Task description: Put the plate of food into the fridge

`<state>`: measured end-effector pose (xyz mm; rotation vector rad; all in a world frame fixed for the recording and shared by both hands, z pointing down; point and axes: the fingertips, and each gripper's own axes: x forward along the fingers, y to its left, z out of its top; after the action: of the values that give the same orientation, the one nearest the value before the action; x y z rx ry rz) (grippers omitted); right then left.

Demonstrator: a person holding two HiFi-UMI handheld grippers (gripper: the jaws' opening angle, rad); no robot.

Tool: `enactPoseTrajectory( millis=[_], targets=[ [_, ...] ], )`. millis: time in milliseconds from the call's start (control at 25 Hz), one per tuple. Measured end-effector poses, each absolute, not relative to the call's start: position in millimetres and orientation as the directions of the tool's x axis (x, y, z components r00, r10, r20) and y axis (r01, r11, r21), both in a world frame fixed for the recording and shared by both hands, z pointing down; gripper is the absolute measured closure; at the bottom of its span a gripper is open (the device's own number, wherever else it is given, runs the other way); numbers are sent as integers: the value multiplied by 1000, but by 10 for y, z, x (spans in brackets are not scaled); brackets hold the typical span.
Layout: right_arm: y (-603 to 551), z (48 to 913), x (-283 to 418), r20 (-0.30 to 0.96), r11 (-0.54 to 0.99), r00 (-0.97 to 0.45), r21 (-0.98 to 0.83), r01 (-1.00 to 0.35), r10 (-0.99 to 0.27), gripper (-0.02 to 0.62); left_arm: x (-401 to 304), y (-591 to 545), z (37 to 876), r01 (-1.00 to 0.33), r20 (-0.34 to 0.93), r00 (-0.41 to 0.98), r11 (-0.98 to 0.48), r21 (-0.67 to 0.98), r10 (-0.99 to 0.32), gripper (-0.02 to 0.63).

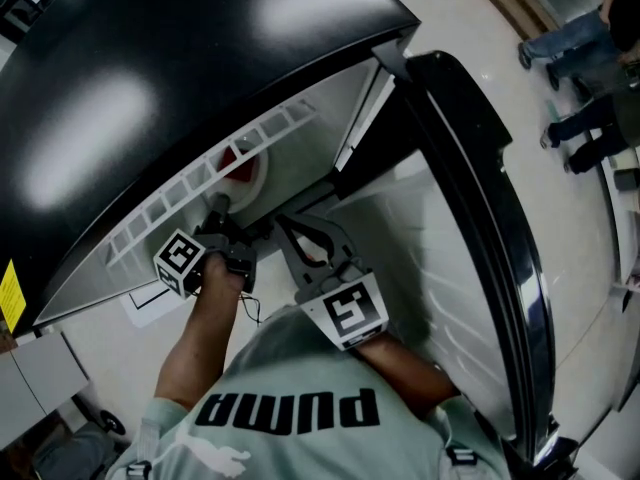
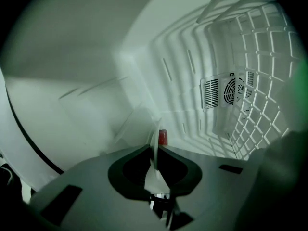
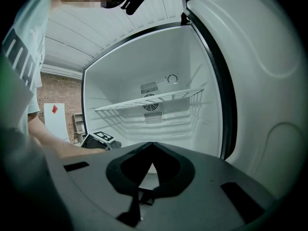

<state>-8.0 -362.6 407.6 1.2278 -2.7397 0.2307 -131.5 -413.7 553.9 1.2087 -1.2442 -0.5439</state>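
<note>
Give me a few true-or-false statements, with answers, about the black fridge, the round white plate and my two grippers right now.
1. The left gripper is clamped on the rim of the round white plate. True.
2. The door of the black fridge is closed. False: it stands open.
3. The right gripper shares the hold on the plate. False: its jaws are together with nothing between them, outside the fridge.
4. A white wire shelf sits inside the fridge. True.
5. The food on the plate is green. False: the food seen past the rim is red.
</note>
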Motion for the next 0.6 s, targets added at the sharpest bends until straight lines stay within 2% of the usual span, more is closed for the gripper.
enactPoseTrajectory(
  millis=[600],
  targets=[
    [-3582, 4234, -69, 209, 646, -655, -119, -754, -726, 591, -1394, -4184, 5606, -389, 464, 242, 353, 851, -852, 571]
  ],
)
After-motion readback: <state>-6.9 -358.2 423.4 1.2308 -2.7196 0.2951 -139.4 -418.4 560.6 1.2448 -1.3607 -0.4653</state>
